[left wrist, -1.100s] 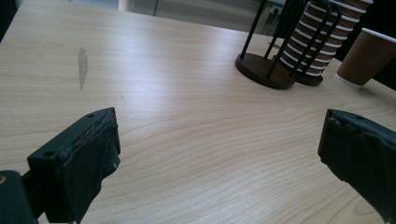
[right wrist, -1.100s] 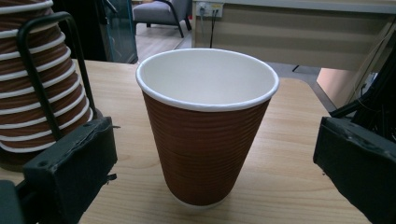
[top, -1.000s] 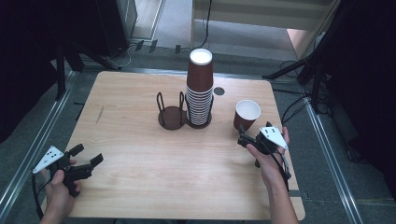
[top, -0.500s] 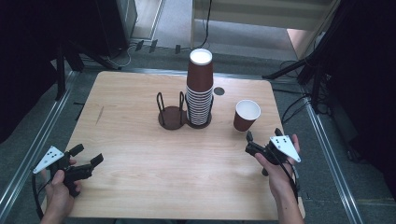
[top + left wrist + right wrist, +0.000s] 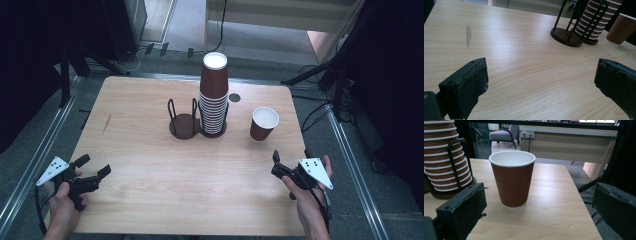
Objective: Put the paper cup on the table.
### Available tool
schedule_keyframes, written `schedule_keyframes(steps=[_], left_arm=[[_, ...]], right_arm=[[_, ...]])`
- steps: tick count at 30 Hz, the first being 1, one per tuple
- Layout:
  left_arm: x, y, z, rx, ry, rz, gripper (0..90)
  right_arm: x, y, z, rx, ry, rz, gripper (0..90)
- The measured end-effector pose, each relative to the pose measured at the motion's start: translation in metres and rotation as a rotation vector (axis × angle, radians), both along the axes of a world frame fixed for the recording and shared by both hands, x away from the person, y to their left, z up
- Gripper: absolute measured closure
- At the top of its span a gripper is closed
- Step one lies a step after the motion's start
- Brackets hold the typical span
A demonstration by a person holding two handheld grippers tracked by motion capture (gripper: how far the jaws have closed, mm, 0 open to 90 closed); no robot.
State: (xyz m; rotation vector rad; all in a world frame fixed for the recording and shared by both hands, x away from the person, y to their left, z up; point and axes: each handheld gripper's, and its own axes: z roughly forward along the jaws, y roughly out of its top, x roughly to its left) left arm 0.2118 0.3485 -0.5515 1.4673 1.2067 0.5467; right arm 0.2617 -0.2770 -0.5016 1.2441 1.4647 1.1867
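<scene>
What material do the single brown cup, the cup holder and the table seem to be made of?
Single brown cup: probably paper, with a matt ribbed brown wall, a white inside and a rolled rim. Cup holder: thin black rods, likely metal wire, on a dark round base that could be wood or plastic. Table: light wood grain with a soft sheen; solid wood or laminate, I cannot tell.

In the left gripper view, the single paper cup (image 5: 621,28) was cut off by the right edge, and the top of the cup stack (image 5: 600,18) by the upper edge. In the right gripper view, the stack (image 5: 445,157) was cropped at the left, its holder's base partly hidden behind a jaw.
</scene>
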Motion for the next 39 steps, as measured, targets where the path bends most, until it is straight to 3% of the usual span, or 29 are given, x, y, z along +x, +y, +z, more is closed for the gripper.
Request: schedule_keyframes(steps=[8, 16, 28, 34, 39], left_arm=[[0.000, 0.000, 0.000, 0.002, 0.000, -0.002, 0.0], [0.000, 0.000, 0.000, 0.005, 0.000, -0.004, 0.0], [0.000, 0.000, 0.000, 0.002, -0.001, -0.005, 0.0], [0.000, 0.000, 0.000, 0.004, -0.001, -0.011, 0.0], [0.000, -0.001, 0.000, 0.010, -0.001, -0.018, 0.0]], right_arm=[[-0.013, -0.011, -0.003, 0.024, 0.008, -0.007, 0.0], [-0.028, -0.017, -0.013, 0.004, 0.028, -0.015, 0.0], [-0.048, -0.043, -0.025, 0.026, 0.052, -0.078, 0.0], [-0.052, -0.048, -0.033, -0.001, 0.063, -0.094, 0.0], [-0.050, -0.051, -0.041, 0.035, 0.064, -0.098, 0.0]])
